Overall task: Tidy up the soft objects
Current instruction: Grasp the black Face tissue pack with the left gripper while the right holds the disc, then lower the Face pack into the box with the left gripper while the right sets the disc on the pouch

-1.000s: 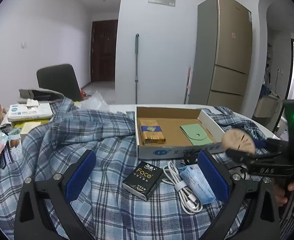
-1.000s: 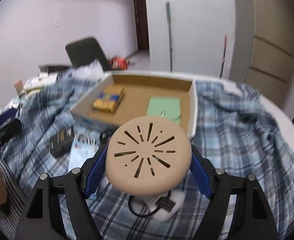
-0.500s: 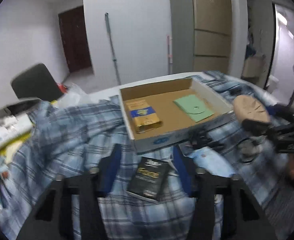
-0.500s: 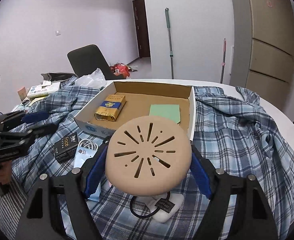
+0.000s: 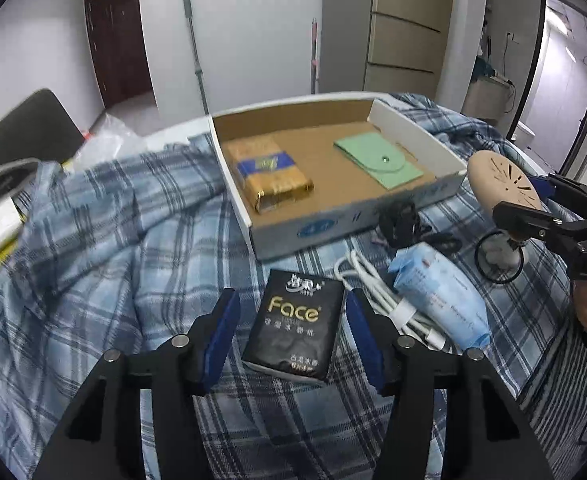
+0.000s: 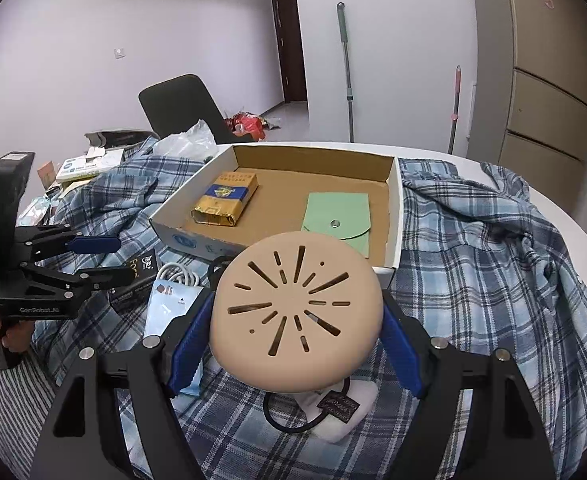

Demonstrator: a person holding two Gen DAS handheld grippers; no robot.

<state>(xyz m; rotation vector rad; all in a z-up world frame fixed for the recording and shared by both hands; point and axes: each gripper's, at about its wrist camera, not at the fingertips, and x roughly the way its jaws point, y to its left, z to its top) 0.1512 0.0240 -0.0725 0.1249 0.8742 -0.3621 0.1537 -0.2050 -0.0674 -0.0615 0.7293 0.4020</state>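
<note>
The left tongs point(image 5: 291, 320) have just been opening and straddle the black "Face" tissue pack point(image 5: 293, 322) with gaps; the right tongs point(image 6: 295, 340) are clamped on the round beige slotted cushion point(image 6: 297, 312).

The black tissue pack point(image 5: 293, 322) reads "Face" in gold, with smaller unreadable characters below. The left tool point(image 6: 93, 258) body carries "GenRobot.AI". The right tool point(image 5: 533, 204) body shows "DAS", cut off at the frame edge.
</note>
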